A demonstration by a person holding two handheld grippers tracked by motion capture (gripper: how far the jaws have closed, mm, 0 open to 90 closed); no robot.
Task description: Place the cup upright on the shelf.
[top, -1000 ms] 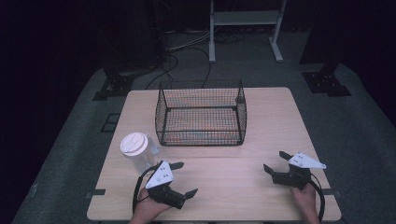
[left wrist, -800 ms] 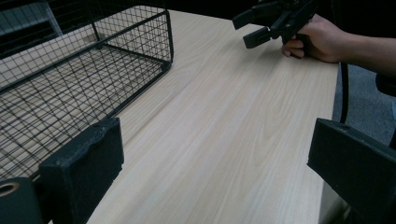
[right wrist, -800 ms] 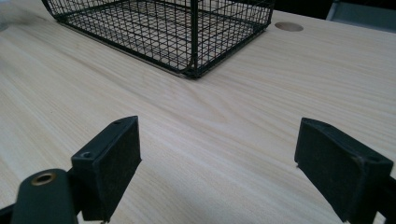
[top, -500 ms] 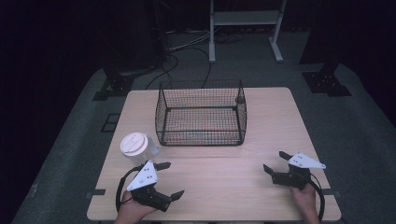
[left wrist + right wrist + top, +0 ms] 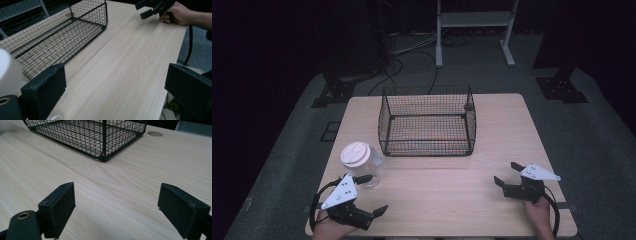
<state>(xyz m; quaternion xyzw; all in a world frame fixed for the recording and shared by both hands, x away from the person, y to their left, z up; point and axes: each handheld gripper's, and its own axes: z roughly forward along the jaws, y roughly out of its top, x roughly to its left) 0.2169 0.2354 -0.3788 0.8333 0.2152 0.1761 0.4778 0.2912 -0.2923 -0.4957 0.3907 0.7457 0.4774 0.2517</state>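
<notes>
Since the earlier frame the left hand-held gripper (image 5: 368, 195) has slid toward the lower left of the frame, and its upper jaw now sits just beside the lidded clear jar (image 5: 359, 162), left of centre, low in the high view. Its jaws gape wide, empty. The right hand-held gripper (image 5: 507, 175) rests wide open and empty, lower right. The wire basket (image 5: 428, 121) stands mid-table (image 5: 437, 190). The step looks like an approach; next, the left jaws must straddle the jar and close.

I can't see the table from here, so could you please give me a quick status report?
Left gripper open, empty, beside the lidded jar, not touching. Right gripper open, empty, low over the table. Wire basket stands behind the jar; nothing blocks the reach.
</notes>
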